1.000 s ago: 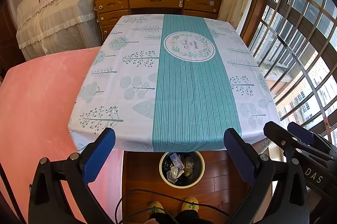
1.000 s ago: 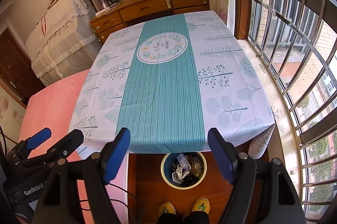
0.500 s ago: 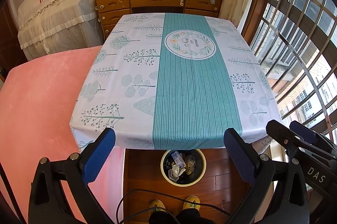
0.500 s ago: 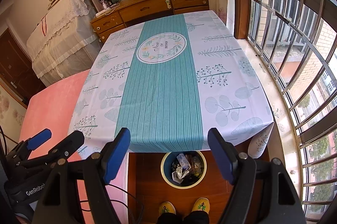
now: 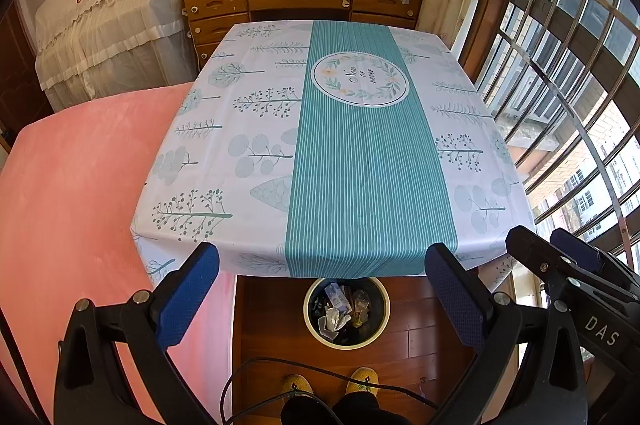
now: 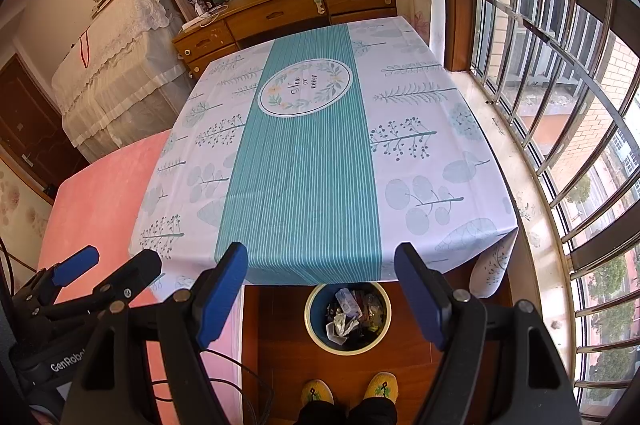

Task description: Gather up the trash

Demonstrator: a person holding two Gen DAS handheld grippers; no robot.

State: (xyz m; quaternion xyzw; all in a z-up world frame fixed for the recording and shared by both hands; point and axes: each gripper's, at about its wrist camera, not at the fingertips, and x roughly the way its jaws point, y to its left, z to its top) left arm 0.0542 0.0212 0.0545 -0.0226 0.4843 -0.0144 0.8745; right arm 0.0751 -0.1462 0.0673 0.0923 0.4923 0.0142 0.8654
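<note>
I am holding both tongs above the near edge of the table [image 5: 224, 129], and both are standing spread with nothing between their blue pads: the left tongs [image 5: 322, 299] are gaping over the floor, and the right tongs [image 6: 322, 289] are doing the same, tilted down toward the same spot. The tablecloth is lying bare from edge to edge, so I am seeing no litter left on it. The trash [image 5: 340, 309] is sitting in the round bin [image 5: 310, 321] on the wooden floor, just under the table's near edge and in front of the person's yellow slippers [image 6: 348, 391]. I am making out crumpled white paper or tissue, some clear plastic wrapping and a small printed packet, piled loosely below the rim. I am judging all of it light, soft and easily crushed; the film is probably slippery and likely to slide out of a shallow pinch, while the paper wad should compress and hold. If a piece needs shifting, I am thinking a bunched fold or a crumpled corner is the place to take it, not a flat face. By the look of things, the collecting is looking nearly or wholly done.
</note>
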